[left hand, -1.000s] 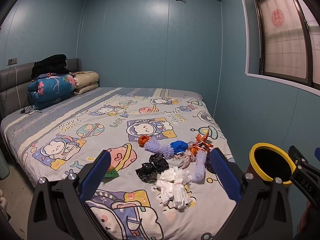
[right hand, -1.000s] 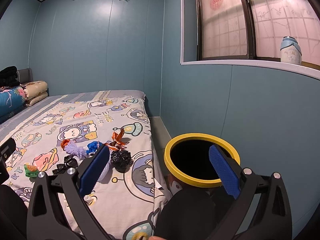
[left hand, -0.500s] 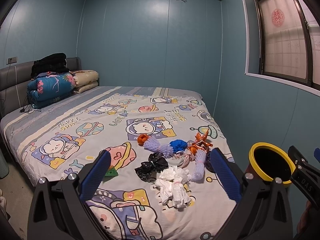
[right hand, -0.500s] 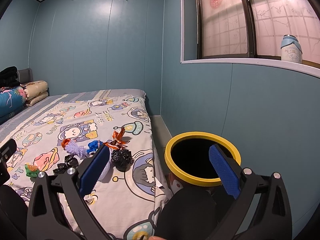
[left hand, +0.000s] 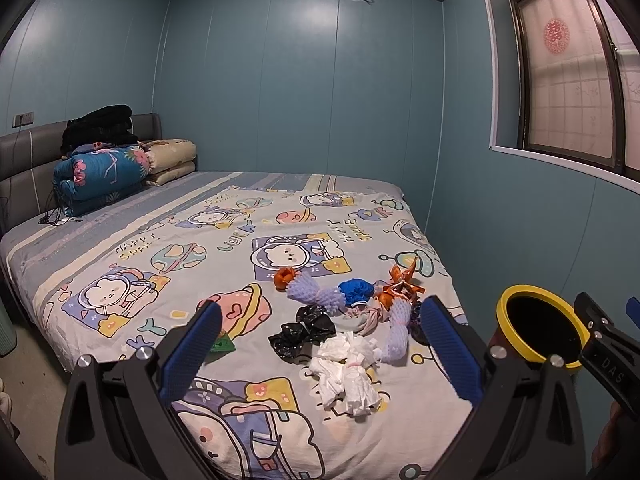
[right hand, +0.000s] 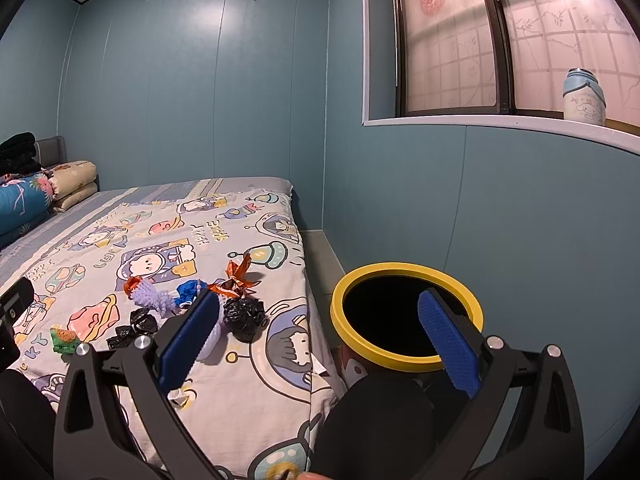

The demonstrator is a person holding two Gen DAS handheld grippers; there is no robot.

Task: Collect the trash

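Both tools hang over the foot of the bed (left hand: pixel 120 240). The left hand-held gripper (left hand: pixel 320 344) is spread wide with nothing in it, above a litter pile: white tissue (left hand: pixel 346 374), a black bag (left hand: pixel 304 330), lilac foam netting (left hand: pixel 314 294), a blue wad (left hand: pixel 355 289) and orange wrappers (left hand: pixel 402 286). The right hand-held gripper (right hand: pixel 320 338) also gapes empty, above the yellow-rimmed bin (right hand: pixel 400 356) beside the bed.

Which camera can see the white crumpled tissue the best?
The left wrist view. There the white tissue lies in full sight on the bed, between the open left gripper's fingers. In the right wrist view it is hidden behind the right gripper's finger.
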